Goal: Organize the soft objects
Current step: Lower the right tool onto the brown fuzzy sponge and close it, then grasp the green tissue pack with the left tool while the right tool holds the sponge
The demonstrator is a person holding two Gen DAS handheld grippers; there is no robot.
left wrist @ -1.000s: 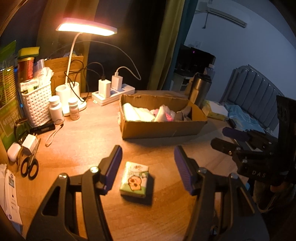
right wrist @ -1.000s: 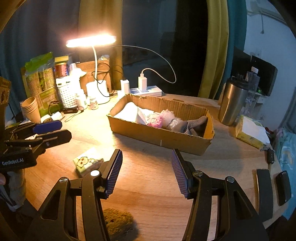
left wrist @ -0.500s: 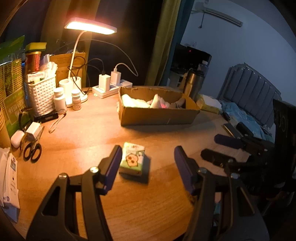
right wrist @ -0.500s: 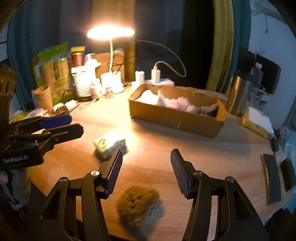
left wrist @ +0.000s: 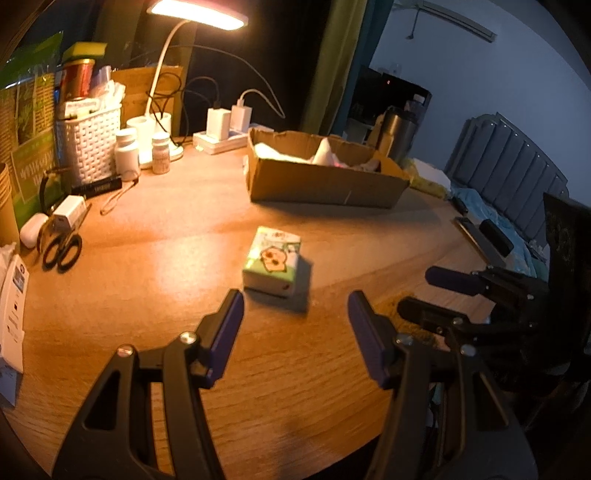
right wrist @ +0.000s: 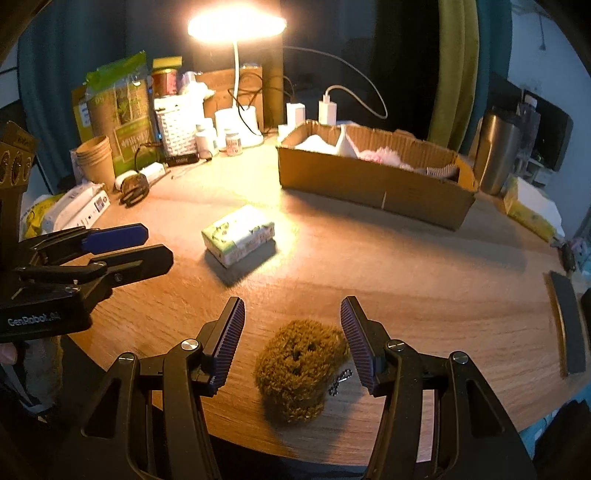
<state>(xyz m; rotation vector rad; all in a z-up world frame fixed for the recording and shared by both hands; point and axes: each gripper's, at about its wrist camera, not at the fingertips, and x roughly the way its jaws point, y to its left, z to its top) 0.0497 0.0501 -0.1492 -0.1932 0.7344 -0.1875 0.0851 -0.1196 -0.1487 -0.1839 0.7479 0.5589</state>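
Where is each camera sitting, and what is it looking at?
Left wrist view: rides the open left claw, low over the round wooden table, facing the green-and-white tissue pack; the right claw shows at right.
Right wrist view: rides the open right claw, facing the fuzzy brown plush toy; the left claw shows at left.
Both share the tissue pack, the brown cardboard box and the lit desk lamp.

– Where does the tissue pack (right wrist: 239, 235) lie?
– On the table (right wrist: 424, 280), before the cardboard box (right wrist: 373, 184).
– And the plush toy (right wrist: 301, 363)?
– Near the table edge, between the right claw (right wrist: 292, 341) fingers.
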